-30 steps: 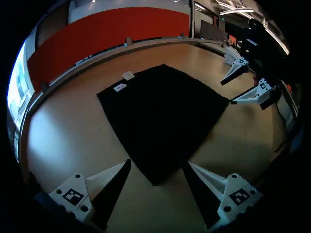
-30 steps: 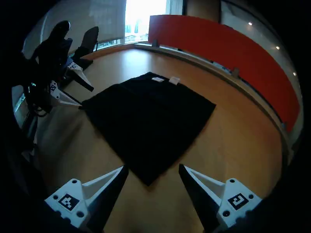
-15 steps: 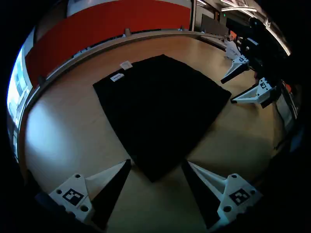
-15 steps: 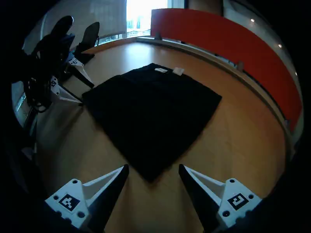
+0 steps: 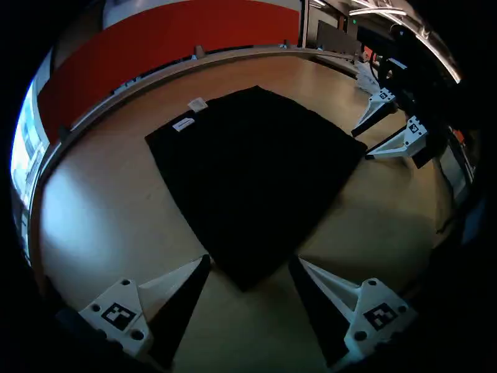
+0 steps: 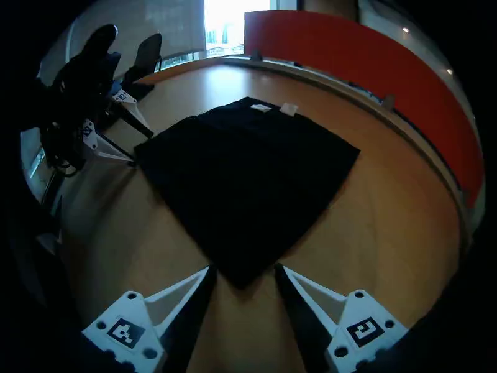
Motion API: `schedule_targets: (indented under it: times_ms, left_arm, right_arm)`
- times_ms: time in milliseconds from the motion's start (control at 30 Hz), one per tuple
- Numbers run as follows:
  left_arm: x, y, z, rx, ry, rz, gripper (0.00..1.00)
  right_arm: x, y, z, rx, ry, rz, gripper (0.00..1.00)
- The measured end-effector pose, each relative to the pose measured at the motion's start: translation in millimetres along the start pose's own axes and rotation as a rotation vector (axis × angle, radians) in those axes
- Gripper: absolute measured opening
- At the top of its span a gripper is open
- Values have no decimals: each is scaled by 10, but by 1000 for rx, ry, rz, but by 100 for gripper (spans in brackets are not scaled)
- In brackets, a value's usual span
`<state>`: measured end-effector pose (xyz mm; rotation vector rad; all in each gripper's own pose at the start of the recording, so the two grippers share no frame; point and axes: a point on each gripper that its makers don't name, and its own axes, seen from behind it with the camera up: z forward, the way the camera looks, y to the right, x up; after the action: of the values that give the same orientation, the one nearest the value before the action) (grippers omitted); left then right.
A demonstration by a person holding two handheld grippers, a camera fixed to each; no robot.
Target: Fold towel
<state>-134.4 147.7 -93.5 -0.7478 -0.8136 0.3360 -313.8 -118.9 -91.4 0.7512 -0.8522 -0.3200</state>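
A black towel [image 5: 255, 180] lies flat on the wooden table [image 5: 105, 205], with two white tags [image 5: 189, 115] at its far edge. In the left gripper view, my left gripper [image 5: 248, 289] is open, and the towel's near corner lies between its fingertips. My right gripper [image 5: 366, 133] hovers open by the towel's right corner. In the right gripper view, the towel [image 6: 248, 174] points a corner between the fingertips of my right gripper [image 6: 244, 281], whose jaws stand narrowed but apart. My left gripper [image 6: 133, 148] sits at the towel's left corner.
A red partition [image 5: 174, 37] runs behind the table's curved far rail. Dark office chairs [image 6: 146, 59] stand by a bright window [image 6: 227, 28]. Bare wood [image 6: 385, 205] surrounds the towel on all sides.
The right gripper's fingers have drawn closer together around the towel's near corner. Both grippers have edged slightly forward toward the towel. The towel lies as before.
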Motion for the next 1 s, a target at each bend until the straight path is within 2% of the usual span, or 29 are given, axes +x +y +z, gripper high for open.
schedule_targets:
  times_ms: [133, 267, 333, 400, 467, 533, 767, 1000]
  left_arm:
    - [-1, 30, -2, -5, -4, 5, 78]
    - [3, 45, -3, -6, -10, 6, 67]
    - [10, 37, -3, -3, -12, 3, 55]
    - [18, 26, -1, 1, -13, 0, 48]
    - [25, 15, 5, 7, -13, -4, 27]
    - [36, 19, 7, 9, -16, -10, 19]
    - [103, 83, 9, -8, -12, -21, 17]
    - [229, 72, -59, 6, 11, -16, 16]
  right_arm:
    - [-2, -15, -2, 5, -5, -4, 55]
    - [1, -16, -1, 7, -13, -3, 32]
    - [3, -22, 2, 9, -15, -1, 25]
    - [2, -29, 3, 11, -15, 0, 22]
    - [-1, -36, 2, 11, -15, -1, 20]
    - [7, -30, -2, 7, -13, 2, 19]
    - [87, 22, -58, -16, 15, 37, 16]
    - [161, 52, -175, -15, 46, 59, 16]
